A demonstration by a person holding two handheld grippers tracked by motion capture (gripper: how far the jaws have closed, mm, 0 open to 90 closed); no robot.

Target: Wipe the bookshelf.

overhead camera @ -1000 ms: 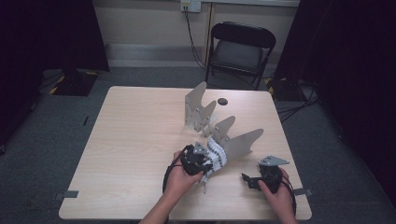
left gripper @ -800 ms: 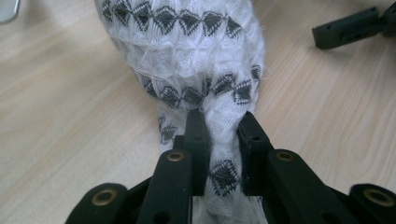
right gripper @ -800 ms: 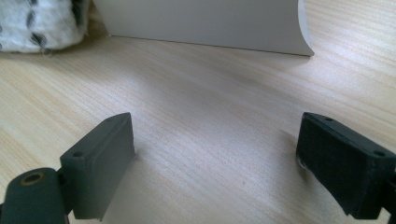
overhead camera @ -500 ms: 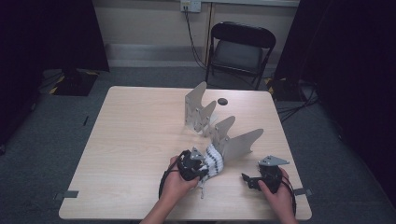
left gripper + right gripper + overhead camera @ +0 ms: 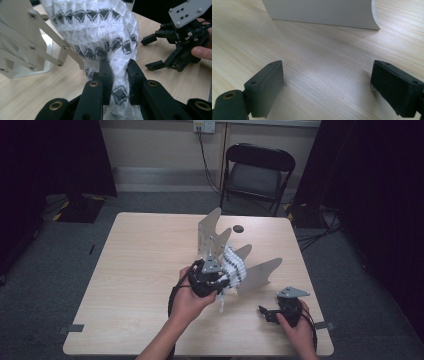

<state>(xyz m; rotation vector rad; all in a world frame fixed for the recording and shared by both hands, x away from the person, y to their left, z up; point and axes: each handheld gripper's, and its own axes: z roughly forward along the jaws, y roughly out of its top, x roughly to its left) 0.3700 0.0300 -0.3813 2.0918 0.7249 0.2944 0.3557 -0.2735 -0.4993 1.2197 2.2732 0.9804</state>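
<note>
A white sock with a black diamond pattern (image 5: 234, 268) (image 5: 105, 32) is draped over a grey foot-shaped blade of a metal rack (image 5: 215, 237) in the middle of the table. My left gripper (image 5: 218, 282) (image 5: 119, 75) is shut on the sock's lower part, the fabric pinched between its two black jaws. My right gripper (image 5: 267, 314) (image 5: 327, 90) rests on the wood near the table's front right, open, with bare tabletop between its fingers. It also appears in the left gripper view (image 5: 160, 53), held by a hand.
The rack has several upright grey blades; one long blade (image 5: 260, 275) (image 5: 322, 12) points toward the right gripper. A small dark round object (image 5: 238, 228) lies behind the rack. A black folding chair (image 5: 256, 172) stands beyond the wooden table (image 5: 135, 270).
The left gripper has moved forward and slightly right toward the rack with the sock in it, and the sock now sits higher on the blade. The right gripper has stayed put.
</note>
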